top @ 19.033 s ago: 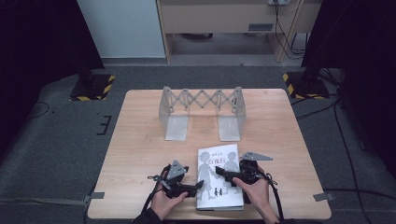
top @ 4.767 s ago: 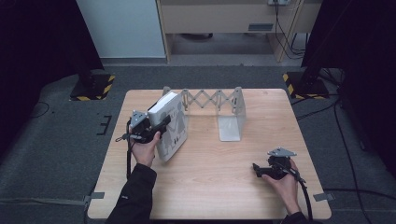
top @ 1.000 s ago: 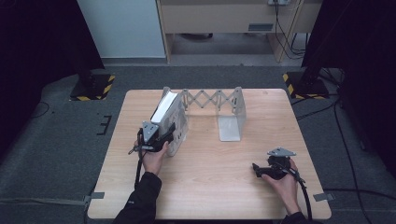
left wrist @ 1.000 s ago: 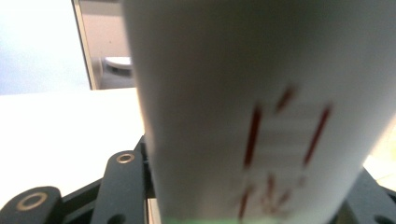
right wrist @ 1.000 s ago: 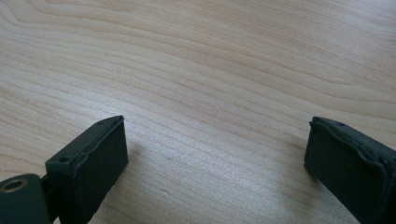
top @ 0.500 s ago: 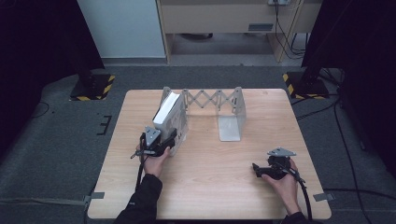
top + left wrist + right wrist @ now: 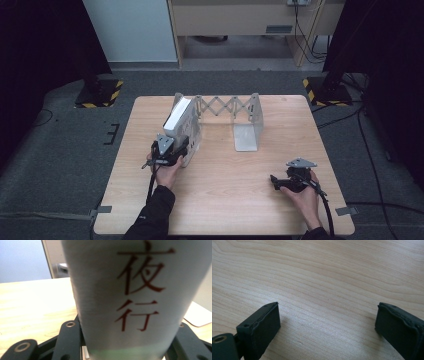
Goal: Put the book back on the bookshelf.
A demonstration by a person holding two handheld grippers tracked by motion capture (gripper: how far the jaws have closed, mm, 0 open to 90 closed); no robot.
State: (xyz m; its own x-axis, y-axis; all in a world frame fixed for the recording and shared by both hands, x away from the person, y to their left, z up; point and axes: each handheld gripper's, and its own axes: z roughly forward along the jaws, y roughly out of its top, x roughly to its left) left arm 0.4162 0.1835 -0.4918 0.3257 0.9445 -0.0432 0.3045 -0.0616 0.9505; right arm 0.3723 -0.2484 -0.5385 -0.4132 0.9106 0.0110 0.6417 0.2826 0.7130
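A white book (image 7: 178,119) with red characters on its spine (image 7: 130,297) stands on its edge against the left end of the metal expanding book rack (image 7: 227,106). My left gripper (image 7: 184,148) grips the near, lower end of the spine. Its jaws have just been closing and now press on either side of the book. In the left gripper view the book sits between the two black jaws of the left gripper (image 7: 125,347). My right gripper (image 7: 274,180) rests low at the table's front right. It stands open over bare wood, right gripper (image 7: 327,322) with nothing between its fingers.
The rack's right end plate (image 7: 248,128) stands at the middle back of the wooden table (image 7: 225,210). Dark floor surrounds the table, with a cabinet behind it.
Earlier the book lay flat at the table's front between both grippers, then the left gripper carried it to the rack. Over the last second neither hand visibly moved.
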